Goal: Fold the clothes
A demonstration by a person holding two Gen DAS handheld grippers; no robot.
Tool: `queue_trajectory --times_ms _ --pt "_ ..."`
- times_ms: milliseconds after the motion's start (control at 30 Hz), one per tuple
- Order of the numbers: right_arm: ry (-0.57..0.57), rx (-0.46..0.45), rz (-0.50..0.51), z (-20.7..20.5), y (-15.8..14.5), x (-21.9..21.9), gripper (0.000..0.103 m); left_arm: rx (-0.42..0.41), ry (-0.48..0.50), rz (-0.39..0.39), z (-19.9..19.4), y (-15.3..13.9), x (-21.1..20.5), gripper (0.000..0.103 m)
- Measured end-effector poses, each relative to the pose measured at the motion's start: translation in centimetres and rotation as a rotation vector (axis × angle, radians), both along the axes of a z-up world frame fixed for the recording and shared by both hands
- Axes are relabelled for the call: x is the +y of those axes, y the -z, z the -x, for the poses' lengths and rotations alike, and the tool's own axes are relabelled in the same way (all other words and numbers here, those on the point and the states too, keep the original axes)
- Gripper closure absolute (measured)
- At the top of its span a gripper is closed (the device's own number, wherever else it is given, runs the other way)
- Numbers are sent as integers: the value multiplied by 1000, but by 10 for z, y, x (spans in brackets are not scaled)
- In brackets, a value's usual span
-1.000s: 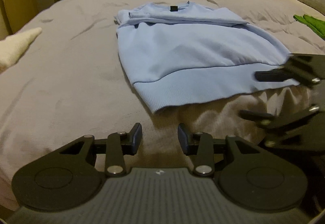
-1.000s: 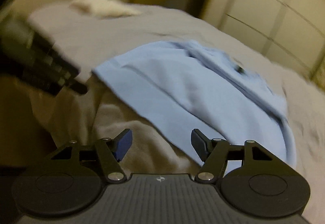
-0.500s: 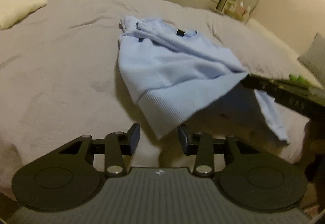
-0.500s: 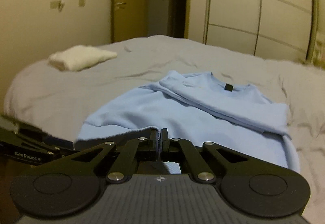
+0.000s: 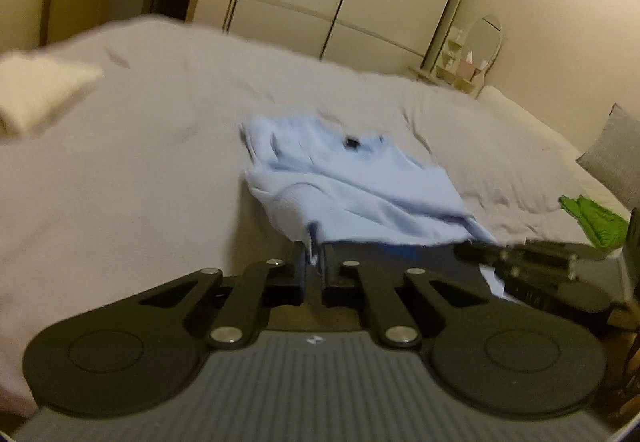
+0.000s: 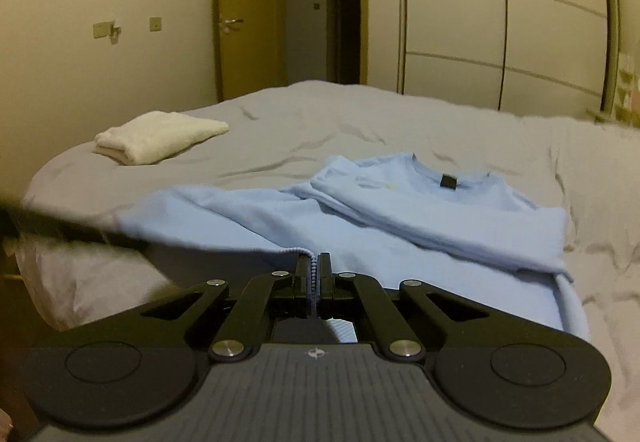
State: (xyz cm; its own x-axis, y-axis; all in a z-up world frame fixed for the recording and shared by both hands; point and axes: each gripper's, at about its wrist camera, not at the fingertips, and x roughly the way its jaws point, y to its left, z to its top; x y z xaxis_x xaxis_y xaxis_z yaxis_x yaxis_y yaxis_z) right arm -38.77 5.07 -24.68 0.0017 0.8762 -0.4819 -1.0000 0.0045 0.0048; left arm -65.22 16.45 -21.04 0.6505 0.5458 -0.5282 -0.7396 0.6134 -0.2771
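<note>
Light-blue sweatshirt [image 6: 420,226]: lies mid-frame on grey bed [image 6: 360,121], hem lifted toward cams. Small black neck tag [image 6: 448,181]; no text legible. Left gripper [image 5: 314,262], lower centre: jaws clenched on ribbed hem. Right gripper [image 6: 313,274], lower centre: jaws likewise pinching hem. Folded cream towel [image 6: 160,137], upper left of right view. Green cloth [image 5: 592,217], right edge of left view. Wardrobe doors [image 6: 500,13] at back.
</note>
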Motion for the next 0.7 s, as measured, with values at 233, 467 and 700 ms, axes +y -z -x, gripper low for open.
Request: queue_trajectory --times_ms 233,467,700 --pt "23 -116 153 15 39 1 59 301 10 106 -15 76 7 103" --pt "157 -299 224 11 76 -59 48 395 87 -34 -21 87 -35 97" --pt "226 -456 250 -24 87 -114 52 519 156 -283 -7 81 -36 95"
